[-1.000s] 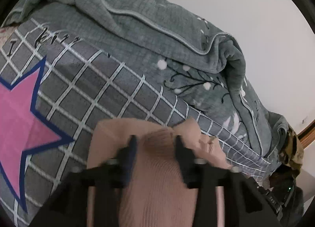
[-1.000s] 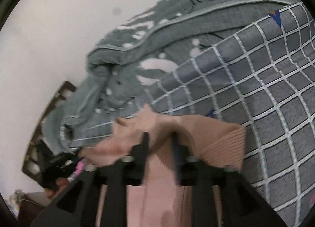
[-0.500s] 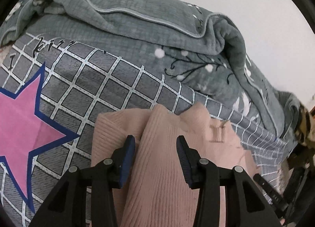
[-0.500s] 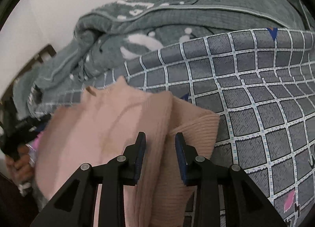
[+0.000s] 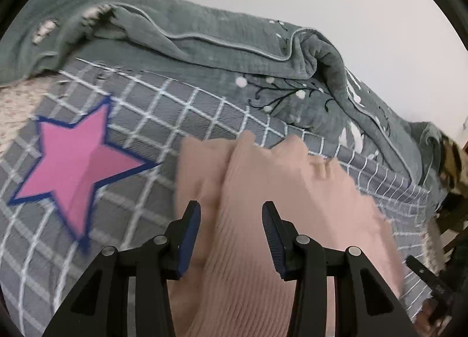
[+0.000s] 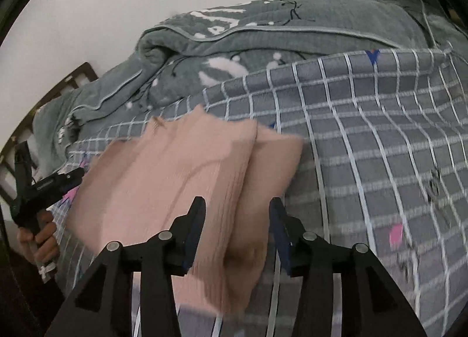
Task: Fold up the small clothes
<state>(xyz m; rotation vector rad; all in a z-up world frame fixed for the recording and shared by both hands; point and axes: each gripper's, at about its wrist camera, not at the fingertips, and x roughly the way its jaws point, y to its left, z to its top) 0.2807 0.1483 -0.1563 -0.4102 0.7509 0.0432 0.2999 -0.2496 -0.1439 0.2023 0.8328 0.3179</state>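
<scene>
On my feeds both the matte black two-finger left gripper (image 5: 231, 230) and its twin right gripper (image 6: 237, 227) showed angular struts, round silver pivot screws and dark blue ribbed pads (image 5: 190, 234), with a bare hand (image 6: 39, 244) around one black handle.

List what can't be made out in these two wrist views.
- Pink garment: near part hidden behind the left gripper, left wrist view; its kind is unclear, motion-blurred.
- Same garment, right wrist view: right gripper, jaws opening, covers its near edge.
- Checked sheet print: blurred.
</scene>
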